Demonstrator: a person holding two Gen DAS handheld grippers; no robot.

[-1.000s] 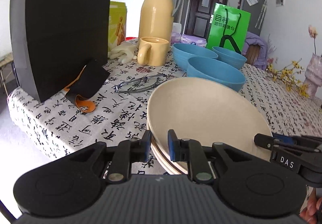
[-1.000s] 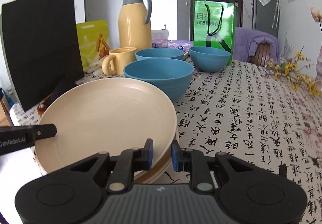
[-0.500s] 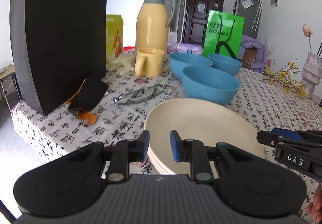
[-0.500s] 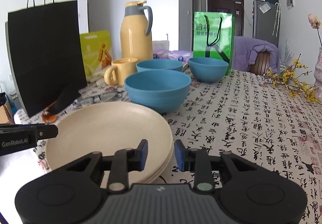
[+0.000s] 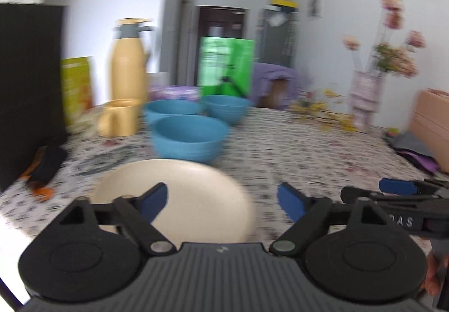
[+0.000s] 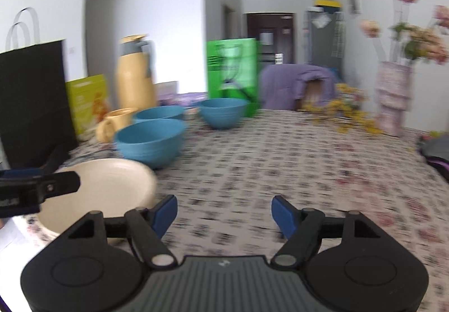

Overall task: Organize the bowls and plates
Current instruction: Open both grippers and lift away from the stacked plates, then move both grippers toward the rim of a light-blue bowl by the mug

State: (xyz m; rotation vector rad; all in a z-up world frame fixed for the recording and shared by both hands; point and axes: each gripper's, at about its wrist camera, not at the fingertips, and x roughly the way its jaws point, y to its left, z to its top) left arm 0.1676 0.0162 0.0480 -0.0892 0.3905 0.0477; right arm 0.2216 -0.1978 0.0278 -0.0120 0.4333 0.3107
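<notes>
Cream plates (image 5: 174, 199), stacked at the near table edge: your left gripper (image 5: 221, 201) and right gripper (image 6: 224, 212) have just been opening, nothing between jaws, both clear of the stack. Three blue bowls (image 5: 189, 138) beyond stand apart; nesting them looks next, needing a rim grip.

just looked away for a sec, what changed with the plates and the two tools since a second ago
Both tools let go of the cream plates: the left tool and right tool were shut on the near rim; their jaws have just been opening and now stand wide, nothing between them. Both drew back, so the plates look farther off. The plates, three blue bowls and yellow mug stayed put.
</notes>
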